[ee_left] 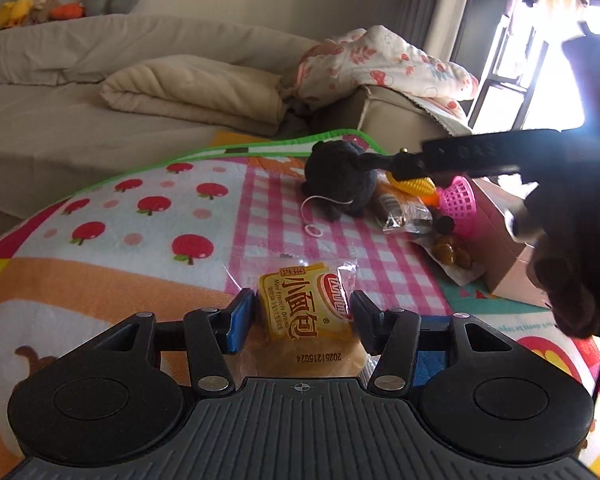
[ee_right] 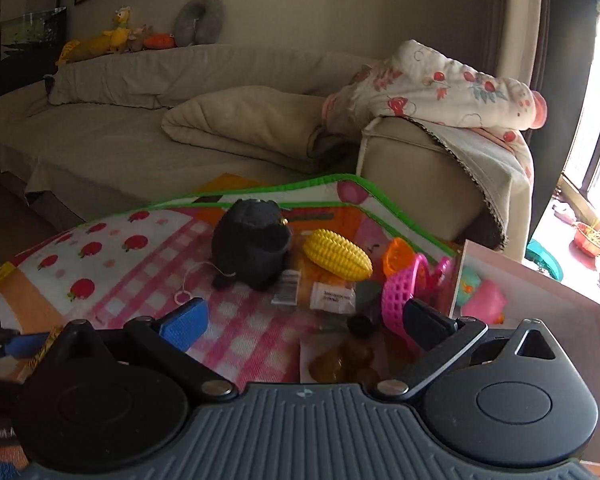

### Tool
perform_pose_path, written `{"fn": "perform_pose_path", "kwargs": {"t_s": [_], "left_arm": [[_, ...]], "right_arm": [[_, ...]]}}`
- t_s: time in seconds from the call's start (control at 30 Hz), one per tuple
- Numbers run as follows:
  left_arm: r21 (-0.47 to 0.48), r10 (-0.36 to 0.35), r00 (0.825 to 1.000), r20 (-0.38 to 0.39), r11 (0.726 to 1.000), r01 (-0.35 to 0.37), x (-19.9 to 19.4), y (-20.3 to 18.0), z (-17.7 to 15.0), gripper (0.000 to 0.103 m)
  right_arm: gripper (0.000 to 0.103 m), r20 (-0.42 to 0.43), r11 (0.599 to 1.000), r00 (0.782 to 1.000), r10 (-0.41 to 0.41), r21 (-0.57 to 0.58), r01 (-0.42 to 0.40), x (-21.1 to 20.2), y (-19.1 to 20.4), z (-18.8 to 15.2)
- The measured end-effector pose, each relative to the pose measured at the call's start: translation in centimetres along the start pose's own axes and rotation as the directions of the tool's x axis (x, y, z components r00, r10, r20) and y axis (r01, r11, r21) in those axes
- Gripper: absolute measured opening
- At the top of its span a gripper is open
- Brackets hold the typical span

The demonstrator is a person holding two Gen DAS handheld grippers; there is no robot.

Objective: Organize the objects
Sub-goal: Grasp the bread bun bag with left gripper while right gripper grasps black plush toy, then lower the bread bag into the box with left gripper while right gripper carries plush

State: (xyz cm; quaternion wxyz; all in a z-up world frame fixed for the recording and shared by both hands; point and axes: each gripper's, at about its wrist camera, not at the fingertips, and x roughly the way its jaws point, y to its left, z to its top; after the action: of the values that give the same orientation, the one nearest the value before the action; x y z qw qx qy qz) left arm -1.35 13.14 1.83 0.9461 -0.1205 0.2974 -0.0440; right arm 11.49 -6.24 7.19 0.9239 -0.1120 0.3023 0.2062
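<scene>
My left gripper (ee_left: 302, 314) is shut on a yellow mini French bread packet (ee_left: 300, 308), held just above the patterned play mat (ee_left: 140, 220). My right gripper (ee_right: 304, 316) is open and empty, low over the mat; in the left wrist view its dark fingers (ee_left: 460, 156) reach across in front of the black plush toy (ee_left: 338, 178). Ahead of it lie the black plush toy (ee_right: 252, 250), a yellow toy corn (ee_right: 336, 254), a pink toy basket (ee_right: 400, 300), wrapped snacks (ee_right: 320, 292) and a bag of brown pieces (ee_right: 344, 360).
A pink cardboard box (ee_right: 540, 292) at the right holds a pink and a teal toy. A beige sofa (ee_right: 180, 132) with folded blankets stands behind the mat. Its armrest (ee_right: 420, 184) with a floral quilt rises at the right. A bright window lies far right.
</scene>
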Motion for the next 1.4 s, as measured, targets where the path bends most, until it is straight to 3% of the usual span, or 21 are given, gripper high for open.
{"fn": "perform_pose_path", "kwargs": {"t_s": [0.2,0.27,0.33,0.37,0.4,0.43,0.5,0.6,0.83,1.13,1.27,1.4], "left_arm": [[-0.065,-0.008,1.000,0.015,0.998,0.009,-1.6,1.9,-0.2,0.057],[-0.073,-0.017,1.000,0.012,0.997,0.018,-1.9,2.0,-0.6,0.057],[-0.076,-0.019,1.000,0.010,0.997,0.020,-2.1,2.1,-0.9,0.057],[-0.079,-0.020,1.000,0.010,0.997,0.021,-2.2,2.1,-1.0,0.057],[-0.080,-0.020,1.000,0.009,0.997,0.021,-2.2,2.0,-1.0,0.057],[-0.081,-0.022,1.000,0.009,0.996,0.023,-2.2,1.8,-1.0,0.057],[-0.083,-0.042,0.999,0.008,0.996,0.042,-2.4,1.4,-1.0,0.057],[-0.070,-0.076,0.997,-0.004,0.995,0.075,-2.6,0.4,-1.3,0.057],[0.000,-0.145,0.988,-0.057,0.989,0.145,-2.3,-3.5,-1.8,0.057],[0.147,-0.263,0.961,-0.083,0.951,0.273,-1.8,-11.5,0.4,0.057],[0.220,-0.344,0.938,-0.036,0.913,0.344,-1.0,-16.6,3.9,0.057],[0.250,-0.382,0.924,0.021,0.897,0.365,1.9,-21.1,7.3,0.057]], "right_arm": [[0.103,-0.113,0.998,0.991,-0.066,-0.014,0.065,9.2,3.7,4.1],[0.103,-0.100,0.989,0.985,-0.138,-0.065,0.132,10.9,4.9,4.1],[0.095,-0.099,0.982,0.984,-0.151,-0.126,0.138,11.2,5.9,3.9],[0.080,-0.113,0.982,0.985,-0.134,-0.147,0.117,10.9,6.2,3.8],[0.065,-0.129,0.982,0.985,-0.117,-0.164,0.095,10.3,6.6,3.7],[0.061,-0.134,0.979,0.984,-0.114,-0.185,0.089,9.5,7.0,3.5],[0.060,-0.116,0.970,0.988,-0.106,-0.231,0.077,7.1,7.6,2.9],[0.060,-0.104,0.976,0.994,-0.028,-0.220,0.004,2.0,6.7,1.7],[0.060,-0.041,0.990,0.997,0.061,-0.123,-0.066,-11.1,0.8,-3.7],[0.060,0.012,0.994,0.994,-0.105,0.036,0.104,-20.2,-6.2,-12.6],[0.060,0.036,0.979,0.985,-0.167,0.123,0.162,-21.9,-8.8,-14.9],[0.060,0.052,0.968,0.979,-0.196,0.169,0.185,-22.2,-10.4,-16.1]]}}
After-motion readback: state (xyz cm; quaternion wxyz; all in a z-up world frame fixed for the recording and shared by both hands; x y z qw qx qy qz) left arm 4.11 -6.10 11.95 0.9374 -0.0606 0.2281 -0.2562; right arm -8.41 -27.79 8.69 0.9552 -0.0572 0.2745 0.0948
